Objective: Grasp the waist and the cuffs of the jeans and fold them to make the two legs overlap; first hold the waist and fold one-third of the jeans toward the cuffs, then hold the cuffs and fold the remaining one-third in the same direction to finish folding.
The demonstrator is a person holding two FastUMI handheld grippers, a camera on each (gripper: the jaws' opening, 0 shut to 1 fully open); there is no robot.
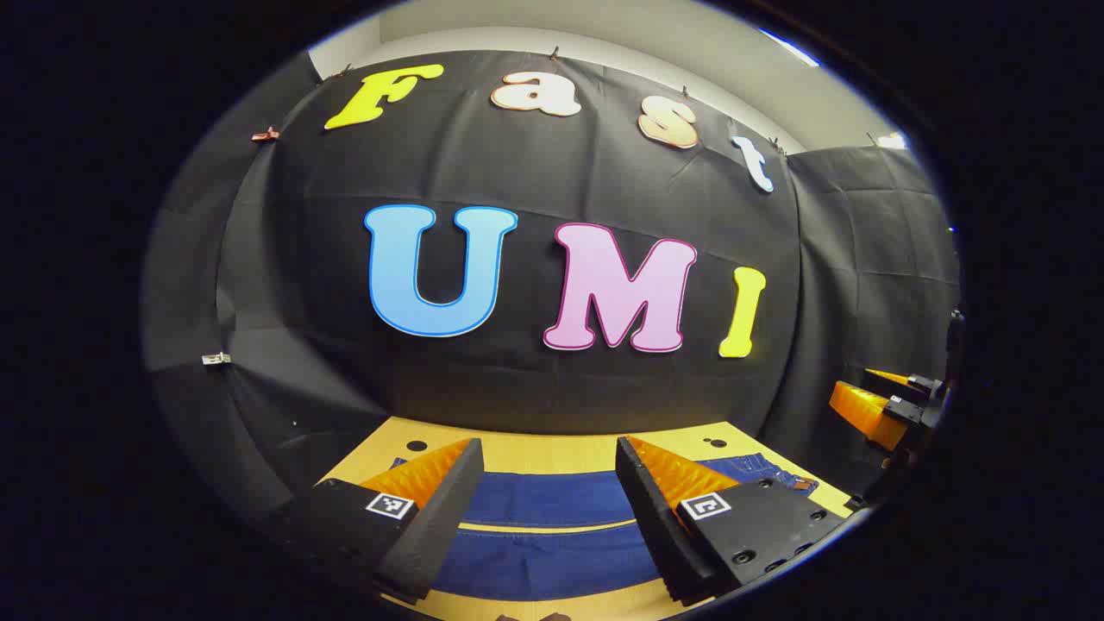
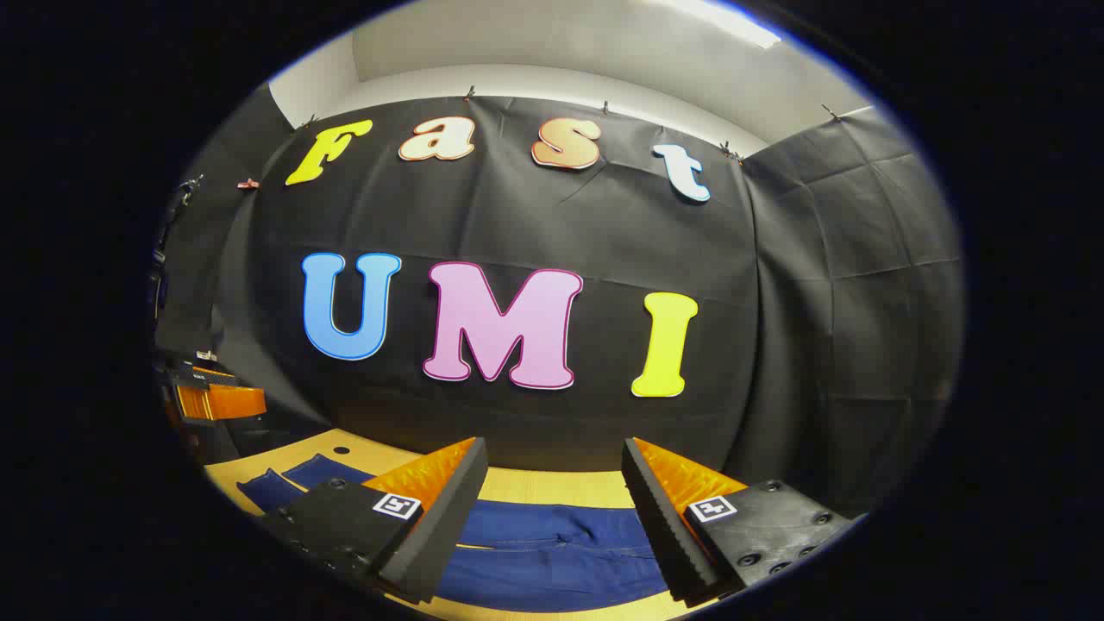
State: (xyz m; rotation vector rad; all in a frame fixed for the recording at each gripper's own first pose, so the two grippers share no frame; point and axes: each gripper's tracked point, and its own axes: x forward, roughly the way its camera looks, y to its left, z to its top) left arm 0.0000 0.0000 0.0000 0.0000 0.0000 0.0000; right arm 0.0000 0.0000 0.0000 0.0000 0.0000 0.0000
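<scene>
Both grippers, left gripper (image 1: pixel 545 509) and right gripper (image 2: pixel 552 513), hang wide apart above the jeans (image 1: pixel 552 504) on the counter (image 1: pixel 552 448); they should pinch waist and cuffs squarely.

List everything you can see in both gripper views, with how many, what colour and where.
jeans: one pair, dark blue, lying flat on the table, legs side by side with a strip of table between them in the left gripper view.
table: one, light wood with small dark holes near the far edge, under the jeans.
wall: black cloth, behind and beside the table.
clips: a few small ones, pinned on the wall.
left gripper: one, black with orange fingers, open above the jeans.
right gripper: one, black with orange fingers, open above the jeans.
</scene>
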